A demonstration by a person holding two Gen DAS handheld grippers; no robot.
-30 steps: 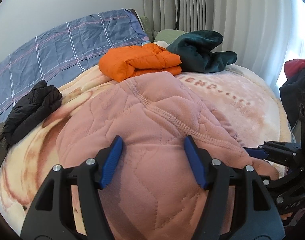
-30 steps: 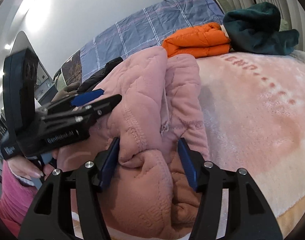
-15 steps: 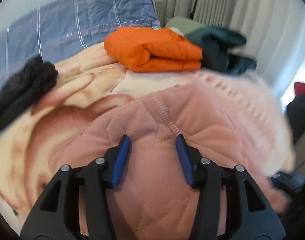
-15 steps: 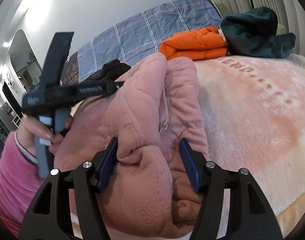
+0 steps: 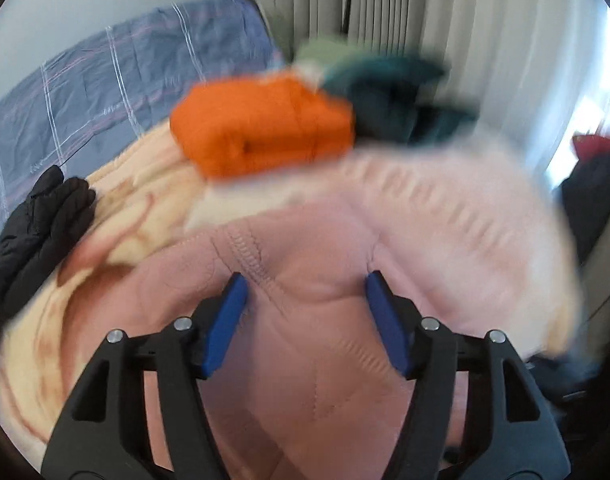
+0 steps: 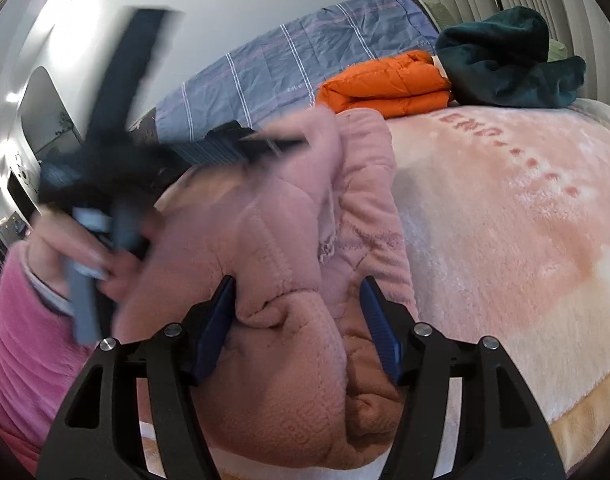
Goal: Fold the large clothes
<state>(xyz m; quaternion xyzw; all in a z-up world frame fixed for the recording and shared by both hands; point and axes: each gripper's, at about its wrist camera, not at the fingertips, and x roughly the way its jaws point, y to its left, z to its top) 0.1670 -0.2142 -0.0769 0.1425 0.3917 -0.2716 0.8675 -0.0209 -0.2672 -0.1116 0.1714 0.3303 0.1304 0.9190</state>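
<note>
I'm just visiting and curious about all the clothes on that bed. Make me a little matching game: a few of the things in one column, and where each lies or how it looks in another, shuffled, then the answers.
Things
1. orange jacket
2. dark green garment
3. pink quilted garment
4. black garment

Descriptions
A. bunched up between the blue pads of the near claw
B. folded into a neat block, near the plaid pillow
C. loose heap beside the curtains
D. crumpled alone at the bed's left edge, as the left view shows it

Pairs: 1-B, 2-C, 3-A, 4-D

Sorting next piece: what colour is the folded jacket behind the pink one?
Orange, clearest in the right wrist view.
</note>
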